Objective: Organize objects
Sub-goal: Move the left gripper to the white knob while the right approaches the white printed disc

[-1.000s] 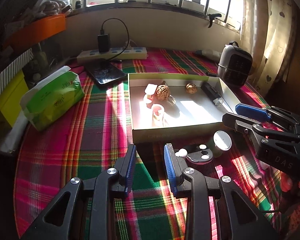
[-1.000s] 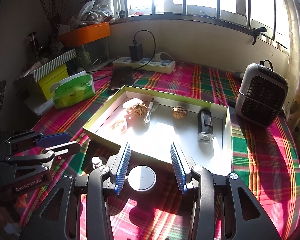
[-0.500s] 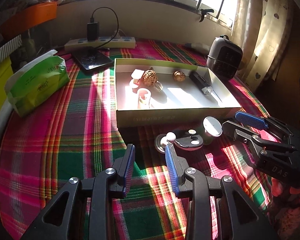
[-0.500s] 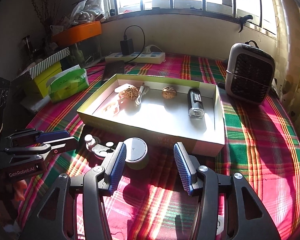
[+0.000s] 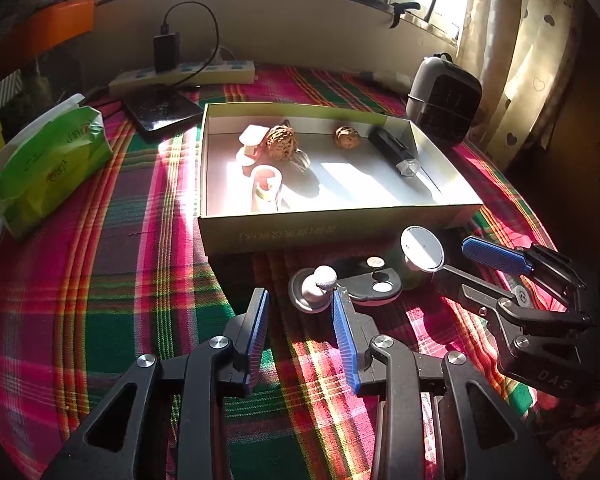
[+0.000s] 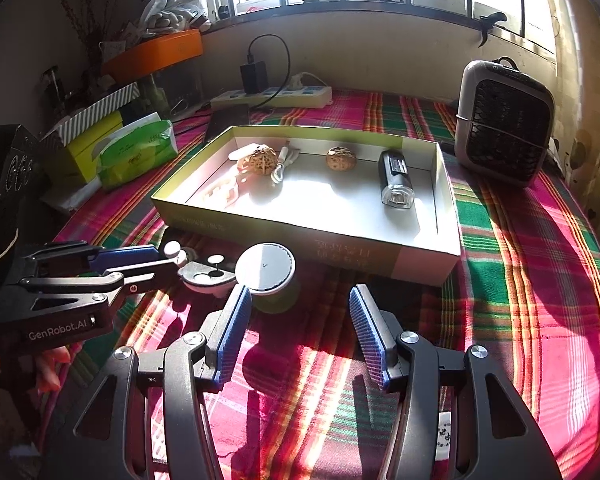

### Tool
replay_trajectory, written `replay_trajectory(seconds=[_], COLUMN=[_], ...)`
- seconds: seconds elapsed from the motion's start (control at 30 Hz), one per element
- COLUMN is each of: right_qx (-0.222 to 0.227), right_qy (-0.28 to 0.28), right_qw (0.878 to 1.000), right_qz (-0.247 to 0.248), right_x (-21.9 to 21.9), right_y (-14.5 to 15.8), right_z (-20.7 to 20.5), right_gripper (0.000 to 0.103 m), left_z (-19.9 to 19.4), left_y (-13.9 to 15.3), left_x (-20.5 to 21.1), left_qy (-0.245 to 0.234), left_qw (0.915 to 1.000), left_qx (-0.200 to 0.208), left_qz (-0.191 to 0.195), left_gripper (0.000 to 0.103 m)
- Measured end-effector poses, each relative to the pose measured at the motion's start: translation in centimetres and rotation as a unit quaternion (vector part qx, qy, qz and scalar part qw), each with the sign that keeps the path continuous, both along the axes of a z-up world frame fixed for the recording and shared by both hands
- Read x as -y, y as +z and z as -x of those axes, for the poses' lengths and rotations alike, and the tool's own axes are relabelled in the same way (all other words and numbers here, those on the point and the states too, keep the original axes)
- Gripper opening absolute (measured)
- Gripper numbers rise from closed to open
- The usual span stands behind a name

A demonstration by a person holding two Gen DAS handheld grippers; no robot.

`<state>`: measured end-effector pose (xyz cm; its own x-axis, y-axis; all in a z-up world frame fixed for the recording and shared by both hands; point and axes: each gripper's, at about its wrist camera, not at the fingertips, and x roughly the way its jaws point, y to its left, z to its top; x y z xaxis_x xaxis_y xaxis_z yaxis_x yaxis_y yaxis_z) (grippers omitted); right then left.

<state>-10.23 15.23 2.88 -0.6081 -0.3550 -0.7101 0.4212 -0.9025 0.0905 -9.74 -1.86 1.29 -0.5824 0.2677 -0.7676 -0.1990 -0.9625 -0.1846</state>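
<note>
Here, the left gripper (image 5: 298, 316) is seen with jaws opening and empty, the right gripper (image 6: 298, 320) released; controller (image 5: 352, 286) and jar (image 6: 270, 276) are placed just before the box (image 5: 340, 228).

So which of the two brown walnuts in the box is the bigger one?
The bigger brown wrinkled walnut lies at the white cardboard box's left end beside pale plastic bits; the smaller brown walnut sits alone mid-box.
</note>
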Motion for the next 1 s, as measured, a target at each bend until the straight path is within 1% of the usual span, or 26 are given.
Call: replay_trajectory(seconds=[0.43, 0.7, 0.8, 1.0], right_qx=[0.009, 0.007, 0.008, 0.014], right_qy=[0.008, -0.015, -0.025, -0.051], right_qw=[1.0, 1.0, 1.0, 0.999], right_qz=[-0.008, -0.006, -0.002, 0.011], right_x=[0.4, -0.8, -1.7, -3.2], right_y=[-0.5, -0.3, -0.2, -0.2], right_z=[0.4, 0.5, 0.3, 0.2], right_gripper=[0.053, 0.053, 0.053, 0.053], left_z=[1.4, 1.5, 1.4, 1.6], left_y=[-0.2, -0.4, -0.5, -0.5], left_x=[-0.5, 0.6, 1.2, 1.6], left_qy=[0.0, 0.012, 0.013, 0.02], left_qw=[0.9999, 0.9998, 0.9999, 0.9998], left_qx=[0.0, 0.004, 0.003, 0.002], left_qz=[0.011, 0.013, 0.006, 0.006], left_gripper=[0.031, 0.031, 0.031, 0.031])
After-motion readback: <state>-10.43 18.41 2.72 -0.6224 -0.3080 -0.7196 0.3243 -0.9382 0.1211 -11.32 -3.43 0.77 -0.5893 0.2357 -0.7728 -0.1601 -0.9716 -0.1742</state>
